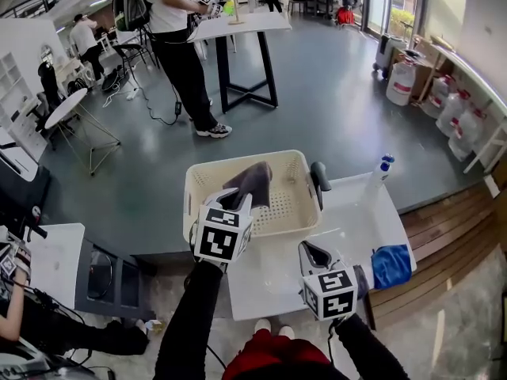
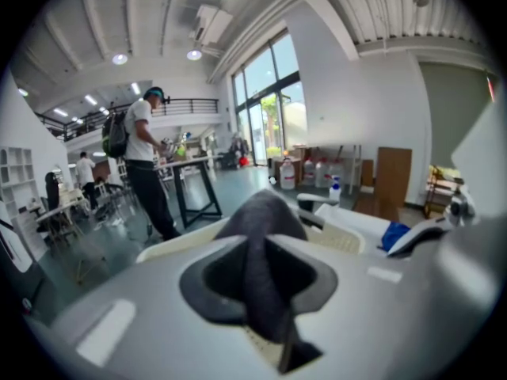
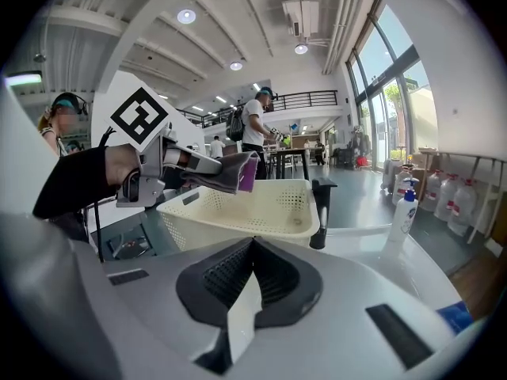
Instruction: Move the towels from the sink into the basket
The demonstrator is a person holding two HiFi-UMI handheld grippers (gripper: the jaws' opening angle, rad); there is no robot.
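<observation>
Grey, dark and limp, a cloth towel [image 1: 255, 179] is pinched between the jaws of the left gripper [image 1: 235, 203]. It is held up over the near left part of the cream perforated plastic basket [image 1: 289, 204], above the rim. Just right of the basket stands a black tap [image 1: 319, 179] on the white sink top [image 1: 348, 212]. The right gripper [image 1: 310, 252] hovers over the near part of that top, its jaws pressed together on nothing. Farther right stands a white soap bottle with a blue pump [image 1: 383, 169], and a crumpled blue towel [image 1: 391, 264] lies at the top's right end.
</observation>
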